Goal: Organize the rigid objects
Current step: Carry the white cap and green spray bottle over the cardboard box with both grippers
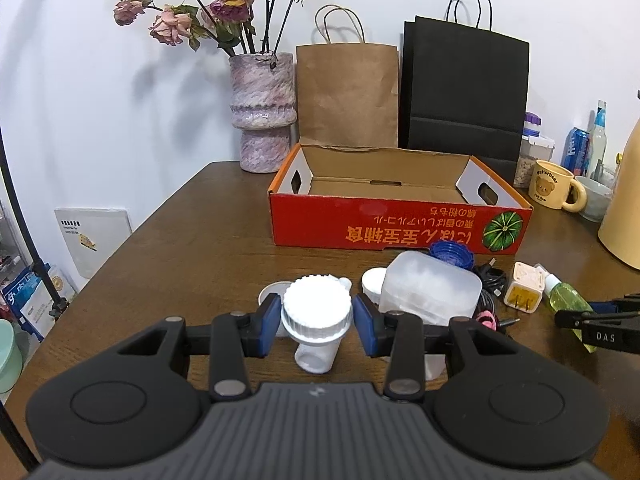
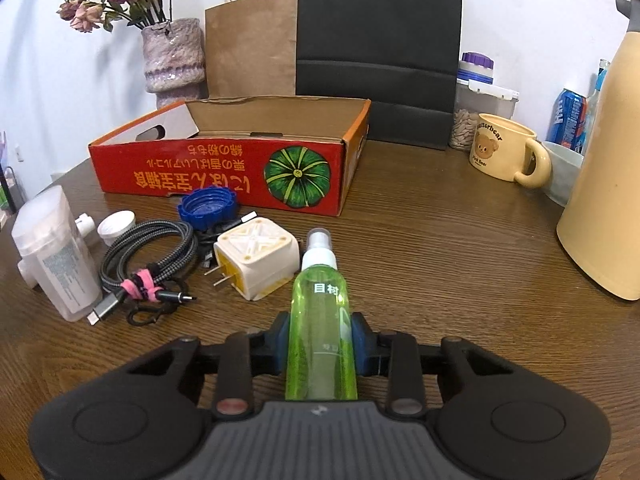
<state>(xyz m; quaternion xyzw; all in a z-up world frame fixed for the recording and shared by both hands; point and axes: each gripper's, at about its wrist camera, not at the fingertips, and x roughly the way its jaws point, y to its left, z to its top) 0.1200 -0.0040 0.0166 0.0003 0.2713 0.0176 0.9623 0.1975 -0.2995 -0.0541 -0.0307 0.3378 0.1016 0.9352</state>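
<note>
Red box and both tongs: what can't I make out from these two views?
- Red box floor: near wall hides its front strip, both views.
- White cap piece between left tongs: contact with pads unclear.
- Green spray bottle in right tongs: base hidden by tool body.

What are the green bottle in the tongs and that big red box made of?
Green bottle: looks like clear glossy plastic, since green liquid shows through its shiny wall; glass can't be ruled out. Its spray top is white plastic. Red box: corrugated cardboard, printed red outside, with bare matte brown inside and cut handle holes.
</note>
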